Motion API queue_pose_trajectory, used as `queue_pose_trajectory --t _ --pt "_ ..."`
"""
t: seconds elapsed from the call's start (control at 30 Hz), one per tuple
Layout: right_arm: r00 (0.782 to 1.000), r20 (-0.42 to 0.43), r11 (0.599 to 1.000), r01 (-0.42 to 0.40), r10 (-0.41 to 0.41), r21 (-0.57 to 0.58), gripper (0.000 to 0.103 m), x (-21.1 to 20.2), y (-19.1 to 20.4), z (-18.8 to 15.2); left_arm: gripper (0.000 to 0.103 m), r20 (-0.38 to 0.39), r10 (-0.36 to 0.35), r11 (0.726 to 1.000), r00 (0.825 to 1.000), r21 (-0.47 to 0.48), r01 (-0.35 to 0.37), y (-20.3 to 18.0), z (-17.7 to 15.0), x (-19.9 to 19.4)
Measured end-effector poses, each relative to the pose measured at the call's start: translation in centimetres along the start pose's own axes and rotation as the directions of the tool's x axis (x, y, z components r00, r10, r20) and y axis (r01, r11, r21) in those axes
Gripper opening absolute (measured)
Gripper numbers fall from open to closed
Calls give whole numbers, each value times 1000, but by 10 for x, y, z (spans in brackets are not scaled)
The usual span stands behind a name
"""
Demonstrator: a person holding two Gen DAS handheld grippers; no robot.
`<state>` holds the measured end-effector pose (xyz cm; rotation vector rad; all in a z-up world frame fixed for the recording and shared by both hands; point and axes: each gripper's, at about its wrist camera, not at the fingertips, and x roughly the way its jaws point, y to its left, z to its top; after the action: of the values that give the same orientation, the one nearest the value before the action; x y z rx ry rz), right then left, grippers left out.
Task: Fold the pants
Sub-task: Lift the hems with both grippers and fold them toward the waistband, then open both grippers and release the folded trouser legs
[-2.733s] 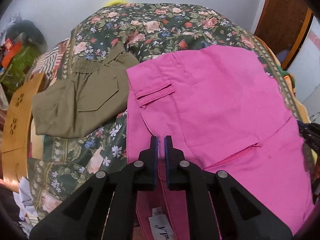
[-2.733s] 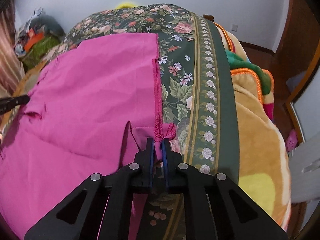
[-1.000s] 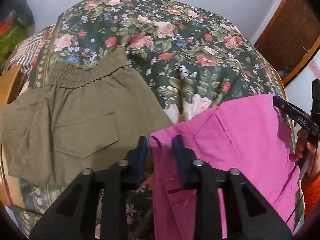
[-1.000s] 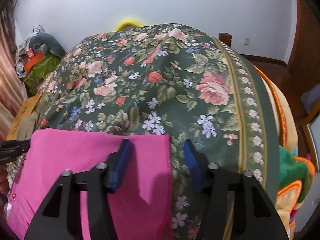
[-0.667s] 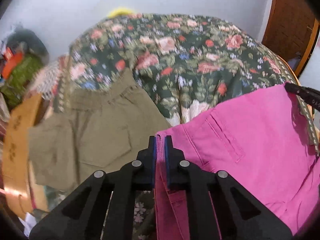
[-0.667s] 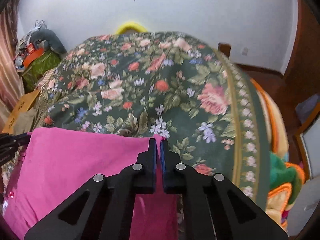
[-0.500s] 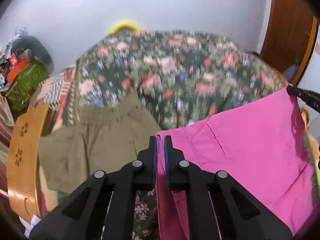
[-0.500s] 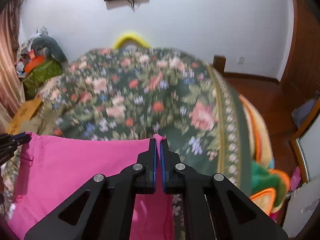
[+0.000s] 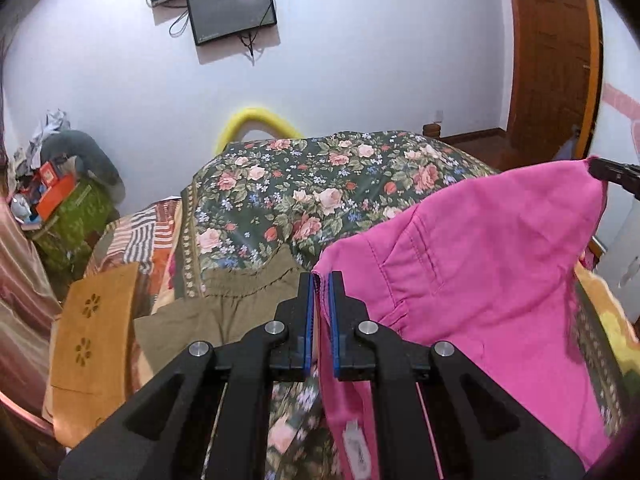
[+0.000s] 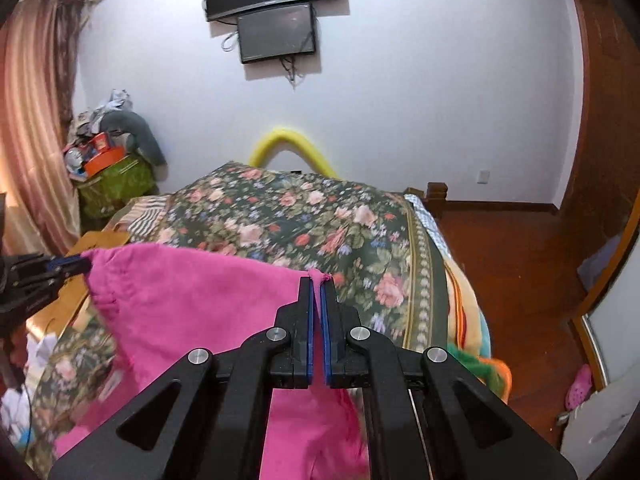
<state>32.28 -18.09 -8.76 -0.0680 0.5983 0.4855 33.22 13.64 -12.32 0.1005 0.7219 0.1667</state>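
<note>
The pink pants (image 9: 480, 280) hang in the air above the floral bedspread (image 9: 320, 184), stretched between my two grippers. My left gripper (image 9: 319, 278) is shut on one corner of the pink cloth, which droops below it with a white label showing. My right gripper (image 10: 316, 280) is shut on the other corner of the pink pants (image 10: 192, 308). In the left wrist view the right gripper (image 9: 612, 172) shows at the far right edge; in the right wrist view the left gripper (image 10: 68, 266) shows at the far left.
Folded olive pants (image 9: 224, 312) lie on the bed to the left of the pink ones. A wooden board (image 9: 94, 332) leans at the bed's left side. Cluttered boxes (image 10: 108, 160) stand by the curtain, and a wooden floor (image 10: 520, 272) lies to the right.
Both grippers closed on the pink pants' far corners and lifted them off the bed. The views have tilted up, now showing the wall and screens.
</note>
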Motion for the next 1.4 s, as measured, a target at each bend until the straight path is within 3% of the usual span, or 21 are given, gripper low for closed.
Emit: queue_pose_trajectory --t 0.27,0.53,0.7,0.8,0.97,1.07,1.13,1.2,1.27,1.4 --pt "998 -41 999 -39 39 6 3 -45 12 -51 6 -10 -16 1000 1000 11 16 0 -53 -40" --pt "982 -177 998 -58 64 40 3 -54 30 -132 2 -115 -45 999 992 3 45 -7 -123 -50" --pt "959 -273 996 -57 72 62 3 -44 35 -175 2 -209 -68 998 975 -10 67 -9 -164 -45" --pt "941 -334 998 -29 47 58 3 -35 33 -189 2 -239 -82 997 968 -9 82 -9 -176 -49" --pt "936 -352 997 33 -8 63 3 -43 26 -191 3 -195 -50 996 980 69 64 -12 -169 -68" --pt "937 -346 997 61 -41 49 14 -52 24 -183 7 -174 -44 991 984 118 66 -16 -158 -74" --pt "949 -313 998 46 -32 36 36 -59 26 -175 16 -165 -40 986 985 155 66 -20 -153 -72" --pt "958 -285 999 32 -29 8 45 -63 34 -172 38 -170 -37 978 985 194 70 -28 -150 -66" --pt "960 -278 1000 9 -13 -17 45 -64 42 -172 44 -179 -43 973 983 216 82 -34 -149 -60" --pt "949 -314 998 -51 35 -42 46 -45 58 -174 45 -224 -70 952 972 275 132 -50 -150 -43"
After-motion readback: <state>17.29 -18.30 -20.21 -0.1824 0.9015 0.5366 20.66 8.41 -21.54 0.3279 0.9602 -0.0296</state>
